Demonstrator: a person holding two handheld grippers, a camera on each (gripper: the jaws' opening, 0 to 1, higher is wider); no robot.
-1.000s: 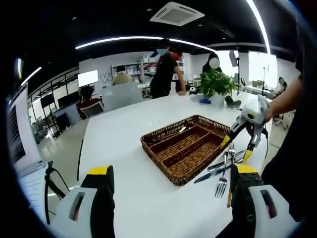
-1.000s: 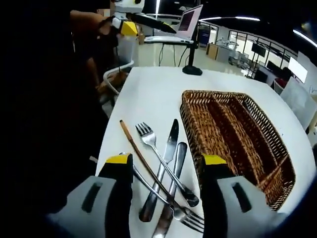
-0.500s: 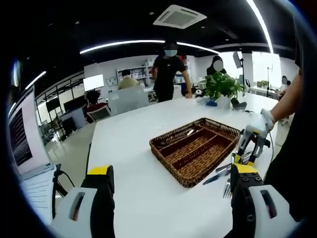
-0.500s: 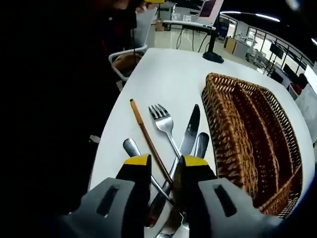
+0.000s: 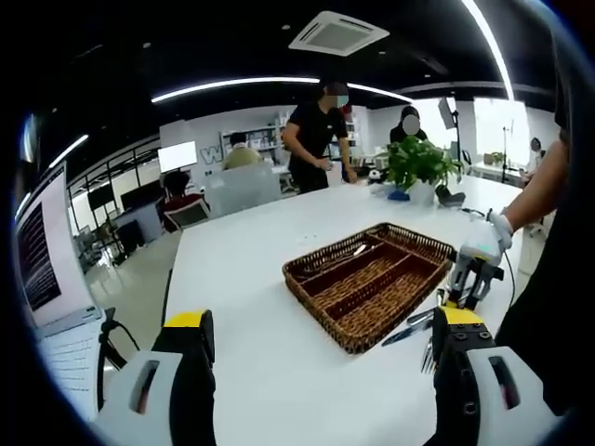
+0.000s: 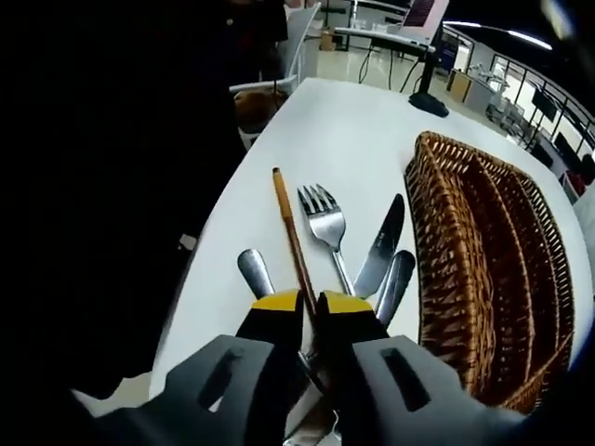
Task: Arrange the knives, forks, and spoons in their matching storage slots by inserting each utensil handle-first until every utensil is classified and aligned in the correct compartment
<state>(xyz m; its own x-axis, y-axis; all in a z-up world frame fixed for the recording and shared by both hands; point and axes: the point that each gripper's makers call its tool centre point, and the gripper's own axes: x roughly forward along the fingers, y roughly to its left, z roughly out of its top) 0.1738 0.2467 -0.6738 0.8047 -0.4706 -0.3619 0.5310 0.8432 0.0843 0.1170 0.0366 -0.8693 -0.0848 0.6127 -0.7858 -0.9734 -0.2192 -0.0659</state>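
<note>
Right gripper view: my right gripper has its yellow-tipped jaws drawn narrow, pinching the thin wooden-handled utensil that runs from between the tips up toward 12 o'clock. Just past the tips, at 1 o'clock, a fork lies tines away from me; beside it, further toward 1 o'clock, are two knives, their blades pointing away. A spoon rests at 11 o'clock, close to the left jaw. The wicker tray, divided into long slots, sits at 2 o'clock on the white table.

In the left gripper view, my left gripper is spread wide above the table with nothing between its jaws. The tray lies at 1 o'clock from it, and my right gripper is down at the cutlery at 3 o'clock, by the tray's near corner. People stand at the table's far end near a potted plant.
</note>
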